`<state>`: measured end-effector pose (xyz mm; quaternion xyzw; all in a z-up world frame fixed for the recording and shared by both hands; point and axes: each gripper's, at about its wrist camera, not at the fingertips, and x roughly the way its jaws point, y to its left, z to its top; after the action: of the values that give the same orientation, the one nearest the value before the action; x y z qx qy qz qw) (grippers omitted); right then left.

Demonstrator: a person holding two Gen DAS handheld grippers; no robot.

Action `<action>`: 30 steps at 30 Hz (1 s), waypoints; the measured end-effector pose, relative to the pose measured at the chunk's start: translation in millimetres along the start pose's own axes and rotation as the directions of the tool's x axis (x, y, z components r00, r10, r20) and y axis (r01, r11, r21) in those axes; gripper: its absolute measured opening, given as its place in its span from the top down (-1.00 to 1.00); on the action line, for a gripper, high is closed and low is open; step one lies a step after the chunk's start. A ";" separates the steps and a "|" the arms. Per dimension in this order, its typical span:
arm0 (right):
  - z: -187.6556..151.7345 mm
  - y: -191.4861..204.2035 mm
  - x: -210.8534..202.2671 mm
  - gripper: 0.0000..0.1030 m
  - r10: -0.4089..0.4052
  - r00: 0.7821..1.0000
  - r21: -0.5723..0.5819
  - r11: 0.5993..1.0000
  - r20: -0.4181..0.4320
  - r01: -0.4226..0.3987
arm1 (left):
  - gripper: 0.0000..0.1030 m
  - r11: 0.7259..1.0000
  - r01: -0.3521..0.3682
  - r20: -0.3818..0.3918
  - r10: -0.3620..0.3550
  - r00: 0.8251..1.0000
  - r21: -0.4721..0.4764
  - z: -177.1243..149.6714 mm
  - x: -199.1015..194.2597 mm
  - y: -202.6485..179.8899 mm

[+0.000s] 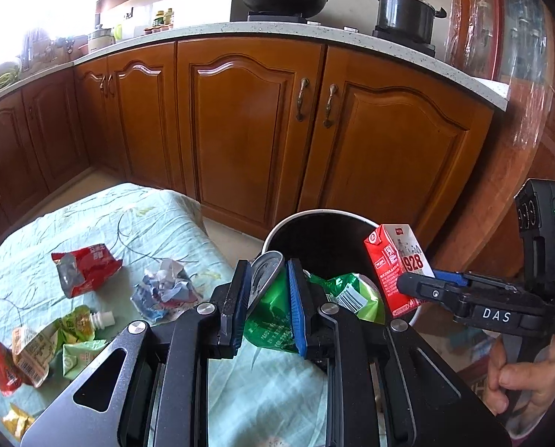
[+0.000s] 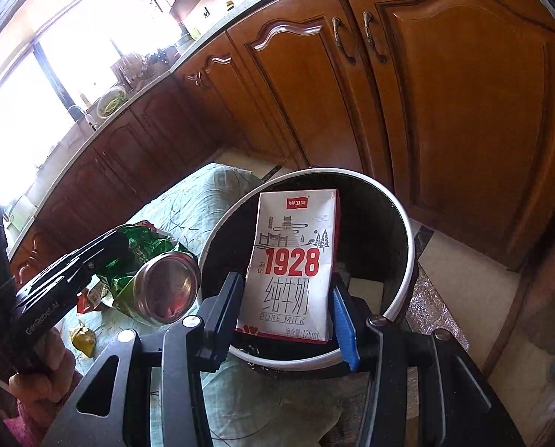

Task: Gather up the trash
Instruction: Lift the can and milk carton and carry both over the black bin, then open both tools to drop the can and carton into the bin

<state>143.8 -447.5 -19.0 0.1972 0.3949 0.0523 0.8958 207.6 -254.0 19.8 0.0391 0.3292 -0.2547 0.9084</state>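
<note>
My left gripper [image 1: 266,290] is shut on a crumpled green foil bag [image 1: 277,309] with a silver can [image 1: 262,272] in it, held at the near rim of the round black bin [image 1: 314,216]. My right gripper [image 2: 288,298] is shut on a red and white "1928" milk carton [image 2: 292,260] and holds it upright over the bin's [image 2: 404,260] opening. The carton [image 1: 396,264] and right gripper [image 1: 426,290] also show at the right of the left wrist view. The green bag and can [image 2: 165,283] show left of the bin in the right wrist view.
More trash lies on the pale green cloth [image 1: 128,208]: a red wrapper [image 1: 83,268], a crumpled paper ball [image 1: 162,287], a green spouted pouch [image 1: 80,324], orange and yellow wrappers [image 1: 20,357]. Wooden kitchen cabinets [image 1: 240,130] stand behind the bin.
</note>
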 end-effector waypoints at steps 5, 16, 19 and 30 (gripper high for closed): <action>5.2 -9.8 4.8 0.09 -0.010 1.000 0.000 1.000 -0.012 0.010 | 0.64 1.000 0.002 -0.020 -0.002 1.000 0.026 7.9 19.8 -11.8; 9.9 -23.7 15.9 0.09 -0.025 0.998 0.007 1.000 -0.050 0.026 | 0.64 0.997 -0.023 -0.061 0.028 0.998 0.075 14.1 52.6 -31.6; 12.0 -25.0 18.4 0.09 -0.024 0.998 0.012 1.000 -0.059 0.024 | 0.64 0.996 -0.030 -0.067 0.036 0.997 0.087 13.4 57.6 -34.5; 12.1 -39.4 14.3 -0.37 -0.003 0.999 0.087 0.996 -0.040 0.006 | 0.25 0.997 -0.021 -0.096 0.028 0.995 0.075 12.9 64.1 -35.5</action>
<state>159.9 -483.9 -37.0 0.2340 0.4151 0.0370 0.8784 239.5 -315.9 -6.3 0.0891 0.3626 -0.2535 0.8924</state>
